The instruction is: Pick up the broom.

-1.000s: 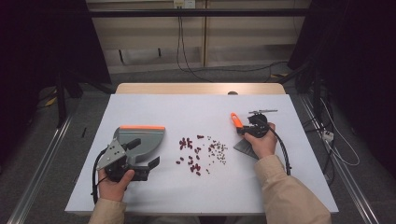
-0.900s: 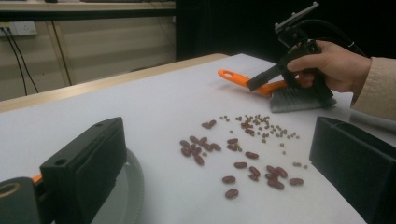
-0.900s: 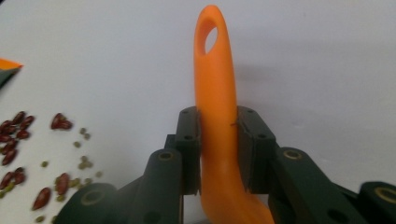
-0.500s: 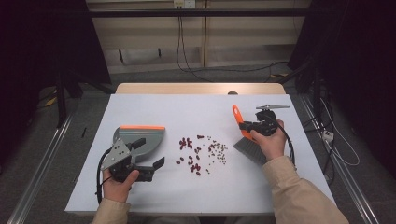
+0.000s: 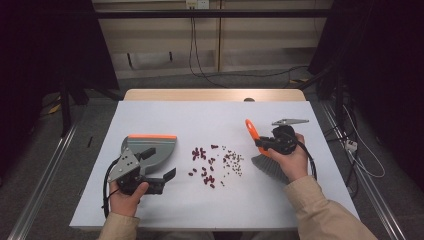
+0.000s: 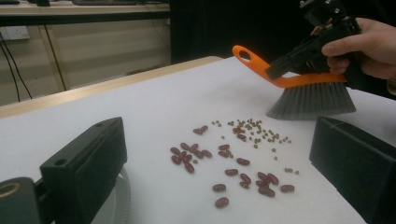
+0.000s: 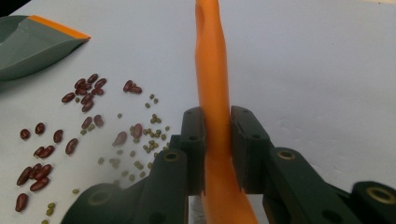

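Right gripper point(image 7: 217, 154) clenched on orange-handled grey-bristle brush point(image 5: 267, 162), right of scattered red beans point(image 5: 204, 165); left gripper point(image 5: 162, 181) released nr grey orange-edged dustpan point(image 5: 162, 147).

**Table surface: loose beans and dustpan**

A rectangular table with a pale grey-white top point(image 5: 210, 115) and a bare wooden strip along its far edge carries the items. Near the centre lies a scatter of dark red kidney beans point(image 5: 202, 165), with small greenish-brown beans point(image 5: 232, 161) just beside them on the right. A grey plastic dustpan with an orange lip point(image 5: 155, 147) rests at the left.
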